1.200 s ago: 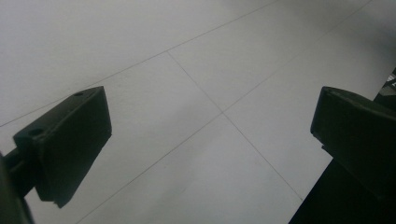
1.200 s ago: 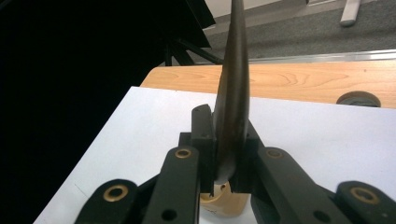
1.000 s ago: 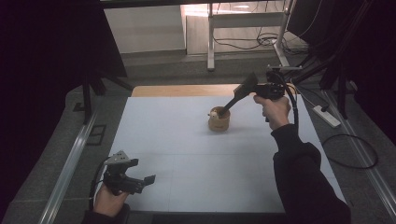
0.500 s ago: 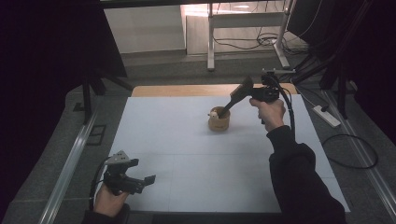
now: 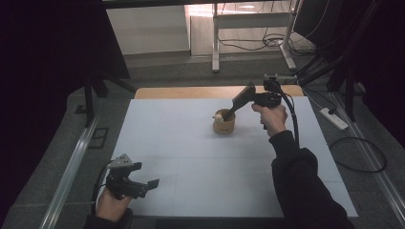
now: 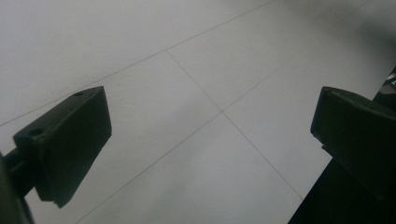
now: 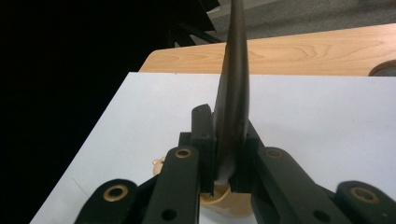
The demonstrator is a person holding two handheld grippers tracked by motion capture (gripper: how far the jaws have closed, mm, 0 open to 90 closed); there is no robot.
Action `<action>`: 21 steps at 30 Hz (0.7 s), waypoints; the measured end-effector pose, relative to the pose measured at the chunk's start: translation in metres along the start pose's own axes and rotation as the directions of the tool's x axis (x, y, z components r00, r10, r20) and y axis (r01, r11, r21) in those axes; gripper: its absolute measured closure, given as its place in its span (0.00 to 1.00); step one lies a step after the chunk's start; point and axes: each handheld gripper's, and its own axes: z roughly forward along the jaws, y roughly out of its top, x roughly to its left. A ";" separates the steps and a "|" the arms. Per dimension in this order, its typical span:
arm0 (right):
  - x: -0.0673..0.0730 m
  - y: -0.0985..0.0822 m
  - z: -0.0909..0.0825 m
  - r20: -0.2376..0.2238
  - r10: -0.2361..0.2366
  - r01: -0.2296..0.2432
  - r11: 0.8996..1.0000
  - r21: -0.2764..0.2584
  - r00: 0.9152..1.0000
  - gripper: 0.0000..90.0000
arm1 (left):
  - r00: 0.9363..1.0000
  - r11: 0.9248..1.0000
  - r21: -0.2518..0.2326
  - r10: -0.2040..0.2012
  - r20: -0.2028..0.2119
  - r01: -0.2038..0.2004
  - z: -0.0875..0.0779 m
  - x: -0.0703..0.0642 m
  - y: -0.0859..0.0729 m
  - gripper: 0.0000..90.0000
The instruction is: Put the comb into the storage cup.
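A round wooden cup (image 5: 223, 127) stands on the white table (image 5: 200, 162), right of its middle. A dark flat utensil (image 5: 242, 97) leans up and to the right out of the cup, with its thin lower end inside. My right gripper (image 5: 250, 98) is shut on the utensil's broad upper part. In the right gripper view the jaws clamp the dark utensil (image 7: 233, 84) edge-on, right gripper (image 7: 229, 156), and the cup (image 7: 226, 201) lies just below them. A small pale knob (image 5: 218, 114) also sticks out of the cup. My left gripper (image 5: 143, 184) rests open at the table's near left corner, left gripper (image 6: 210, 126) holding nothing.
A strip of bare wooden tabletop (image 5: 191, 92) runs along the far edge of the white surface. A power strip (image 5: 333, 118) and cables lie on the floor to the right. A metal rail (image 5: 71, 167) runs along the left side.
My right gripper has shifted slightly left and nearer with the utensil, whose lower end stays in the cup. The left gripper has not moved.
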 end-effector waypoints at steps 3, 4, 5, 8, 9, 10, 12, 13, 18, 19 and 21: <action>0.000 -0.001 0.003 -0.008 0.004 -0.004 1.000 0.003 1.000 0.94 | 1.000 1.000 0.000 0.000 0.000 0.000 0.000 0.000 0.000 0.00; 0.001 -0.002 0.004 -0.008 0.002 -0.002 1.000 0.004 1.000 0.94 | 1.000 1.000 0.000 0.000 0.000 0.000 0.000 0.000 0.000 0.00; 0.001 -0.002 0.005 -0.007 0.002 -0.002 1.000 0.005 1.000 0.94 | 1.000 1.000 0.000 0.001 0.000 -0.001 0.000 0.000 0.000 0.00; 0.001 -0.004 0.008 -0.010 0.005 -0.005 1.000 0.011 1.000 0.94 | 1.000 1.000 0.002 0.002 0.000 -0.002 0.000 0.000 0.000 0.00; 0.000 -0.005 0.009 -0.010 0.006 -0.006 1.000 0.012 1.000 0.94 | 1.000 1.000 0.001 0.002 0.001 -0.002 0.000 0.000 0.000 0.00; 0.000 -0.006 0.010 -0.010 0.008 -0.008 1.000 0.014 1.000 0.94 | 1.000 1.000 0.001 0.002 0.001 -0.002 0.000 0.000 0.000 0.00; -0.001 -0.007 0.011 -0.011 0.011 -0.011 1.000 0.012 1.000 0.94 | 1.000 1.000 0.001 0.002 0.001 -0.002 0.000 0.000 0.000 0.00; -0.002 -0.007 0.011 -0.013 0.013 -0.013 1.000 0.010 1.000 0.94 | 1.000 1.000 0.002 0.002 0.001 -0.002 0.000 0.000 0.000 0.00; -0.005 -0.008 0.011 -0.021 0.025 -0.025 1.000 0.007 0.999 0.94 | 1.000 1.000 0.004 0.003 0.002 -0.003 0.000 0.000 0.000 0.00; -0.006 -0.009 0.010 -0.023 0.029 -0.029 1.000 0.007 0.999 0.94 | 1.000 1.000 0.004 0.003 0.002 -0.003 0.001 0.000 0.000 0.00; -0.009 -0.009 0.010 -0.030 0.040 -0.039 0.999 0.007 0.999 0.94 | 1.000 1.000 0.005 0.003 0.002 -0.003 0.001 0.000 0.000 0.00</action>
